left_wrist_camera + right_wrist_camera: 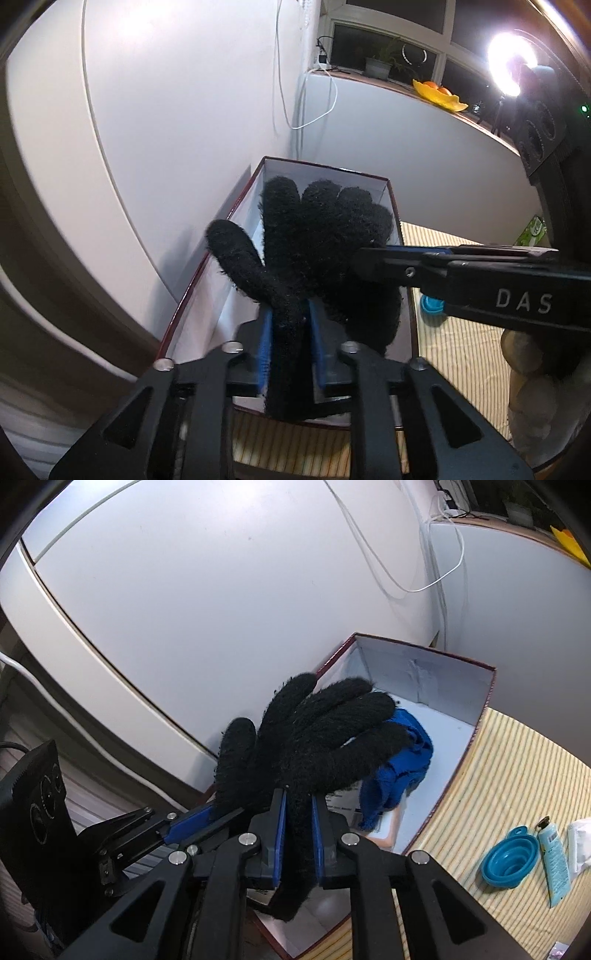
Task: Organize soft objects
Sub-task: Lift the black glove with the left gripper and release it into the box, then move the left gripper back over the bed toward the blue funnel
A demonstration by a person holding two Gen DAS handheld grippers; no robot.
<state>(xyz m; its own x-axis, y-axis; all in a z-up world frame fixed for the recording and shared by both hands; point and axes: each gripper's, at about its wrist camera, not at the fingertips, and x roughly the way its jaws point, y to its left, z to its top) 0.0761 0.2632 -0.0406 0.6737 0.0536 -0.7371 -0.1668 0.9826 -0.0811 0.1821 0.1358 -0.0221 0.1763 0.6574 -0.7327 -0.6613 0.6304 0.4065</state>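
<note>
A fuzzy black glove (314, 243) hangs above an open cardboard box (236, 206) with white inner walls and a dark red rim. My left gripper (290, 332) is shut on the glove's cuff side. My right gripper (298, 812) is shut on the same glove (314, 738); it reaches in from the right in the left wrist view (365, 254). The left gripper shows at the lower left of the right wrist view (207, 814), pinching the glove's edge. A blue cloth (402, 760) lies inside the box (487, 686).
The box stands on a striped mat (498, 775) against a white wall. A blue collapsible funnel (509, 856), a light blue tube (554, 864) and a white packet (581, 842) lie on the mat to the right. A windowsill with a yellow dish (439, 96) is behind.
</note>
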